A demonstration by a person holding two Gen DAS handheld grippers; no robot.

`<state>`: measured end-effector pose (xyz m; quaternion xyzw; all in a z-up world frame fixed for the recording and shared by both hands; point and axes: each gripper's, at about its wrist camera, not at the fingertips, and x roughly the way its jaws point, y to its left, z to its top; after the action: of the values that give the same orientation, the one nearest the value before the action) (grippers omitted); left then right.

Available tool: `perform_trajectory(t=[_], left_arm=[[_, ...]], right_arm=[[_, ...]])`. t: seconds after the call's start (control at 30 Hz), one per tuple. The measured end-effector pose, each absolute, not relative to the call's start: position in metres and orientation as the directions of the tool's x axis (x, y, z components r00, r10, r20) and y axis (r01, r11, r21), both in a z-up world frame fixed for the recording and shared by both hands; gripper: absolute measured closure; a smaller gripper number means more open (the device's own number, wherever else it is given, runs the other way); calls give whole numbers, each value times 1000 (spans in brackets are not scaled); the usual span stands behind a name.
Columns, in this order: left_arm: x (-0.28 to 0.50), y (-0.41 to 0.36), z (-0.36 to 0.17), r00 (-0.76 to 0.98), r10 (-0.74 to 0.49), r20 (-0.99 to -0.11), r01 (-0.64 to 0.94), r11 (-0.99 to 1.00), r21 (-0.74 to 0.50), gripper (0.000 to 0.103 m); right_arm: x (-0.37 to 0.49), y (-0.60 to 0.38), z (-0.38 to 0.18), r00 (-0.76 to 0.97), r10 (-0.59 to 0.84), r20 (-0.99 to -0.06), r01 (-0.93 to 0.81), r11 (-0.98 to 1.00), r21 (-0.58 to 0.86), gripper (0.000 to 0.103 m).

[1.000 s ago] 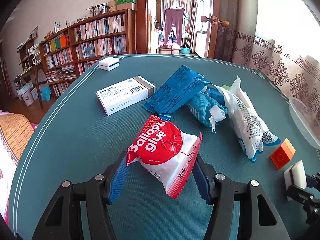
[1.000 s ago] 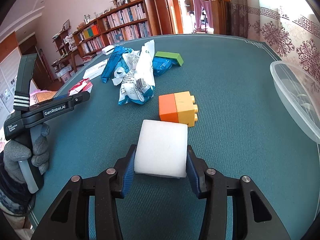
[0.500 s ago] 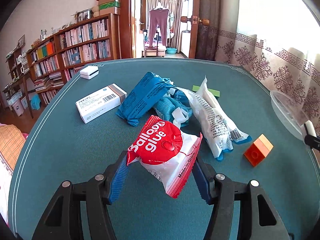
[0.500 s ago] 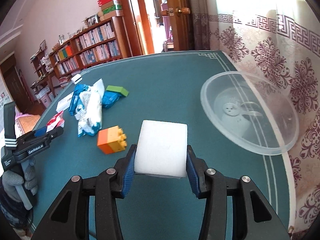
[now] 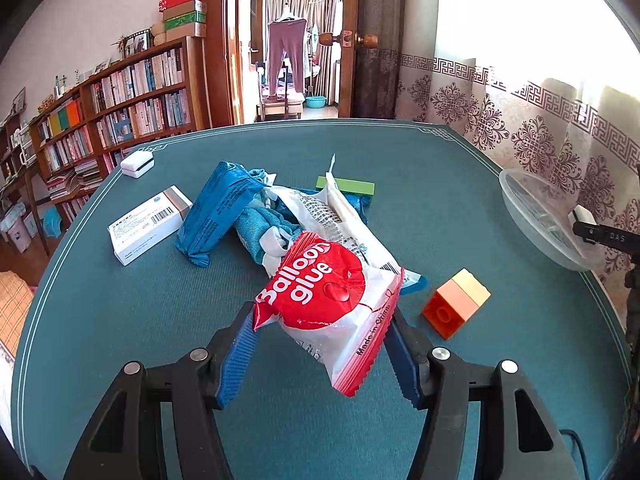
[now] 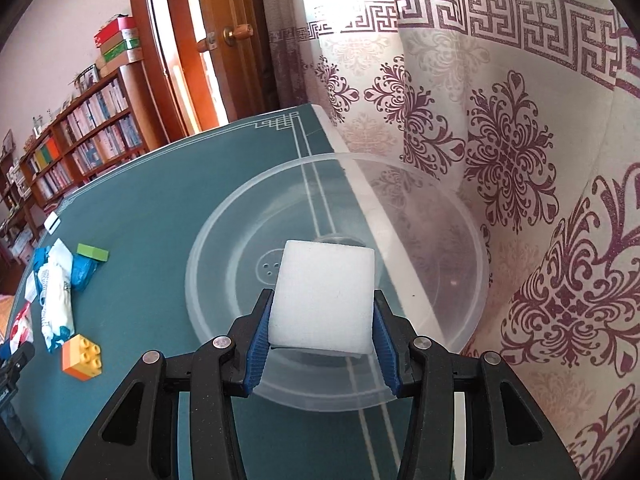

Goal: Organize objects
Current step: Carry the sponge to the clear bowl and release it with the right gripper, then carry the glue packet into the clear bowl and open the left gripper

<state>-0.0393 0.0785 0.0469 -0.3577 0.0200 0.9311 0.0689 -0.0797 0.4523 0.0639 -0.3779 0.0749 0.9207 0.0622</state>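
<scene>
My right tool (image 6: 322, 346) clamps the white foam block (image 6: 323, 298) just above the clear bowl (image 6: 460, 240); my left tool (image 5: 320, 354) grips the Balloon glue packet (image 5: 326, 308). Releasing off-centre could bounce the foam over the rim, I reckon

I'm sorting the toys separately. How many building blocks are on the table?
2. An orange-and-yellow block lies right of the packet pile, near the front. A flat green block lies behind the pile, partly covered by it. More may be hidden underneath.
</scene>
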Motion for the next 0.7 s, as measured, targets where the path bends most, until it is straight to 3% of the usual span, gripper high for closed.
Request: perform_trajectory(t=[0.1, 0.2, 0.7], left_arm=[[-39, 87, 48, -731, 124, -671, -157, -987, -11, 39], [-41, 96, 49, -728, 133, -672, -173, -985, -7, 39], [-59, 181, 66, -705, 250, -664, -339, -941, 7, 38]], right_arm=[[-86, 460, 58, -687, 68, -724, -186, -979, 84, 51], [-79, 463, 57, -686, 66, -724, -198, -975, 99, 37], [-32, 457, 74, -737, 47, -674, -156, -983, 101, 37]])
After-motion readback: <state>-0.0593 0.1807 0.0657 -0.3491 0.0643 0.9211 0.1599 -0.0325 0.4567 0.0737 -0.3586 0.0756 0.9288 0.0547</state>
